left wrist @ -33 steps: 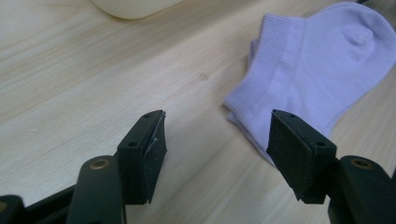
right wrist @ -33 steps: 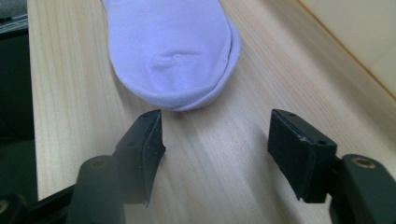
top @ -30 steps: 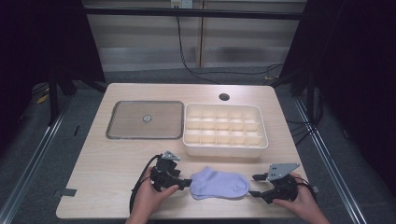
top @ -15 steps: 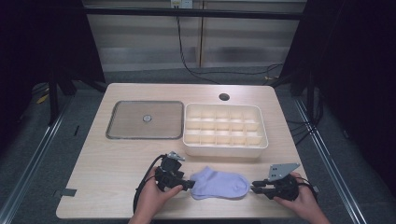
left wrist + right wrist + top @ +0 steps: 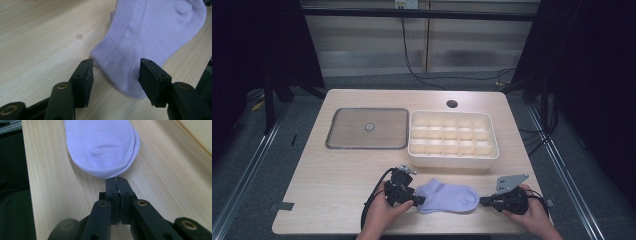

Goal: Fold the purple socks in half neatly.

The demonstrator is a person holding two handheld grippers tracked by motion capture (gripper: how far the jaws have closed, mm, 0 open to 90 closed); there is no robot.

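I see a soft ribbed lilac sock (image 5: 447,196) flat on the pale wood-grain surface (image 5: 322,175), lower centre of the high view. The left gripper (image 5: 115,75) fingers have just been closing yet stand wide astride its cuff; the right gripper (image 5: 116,188) fingers have just closed together, pinching the toe edge.

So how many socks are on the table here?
1: a lavender sock lies flat near the table's front edge, between the left gripper and the right gripper. A second layer could hide beneath.

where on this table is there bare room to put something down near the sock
Bare wood lies left of the left gripper, below the lid, and in the strip between the sock and the divided tray. The front edge is crowded: sock, right gripper, both hands.
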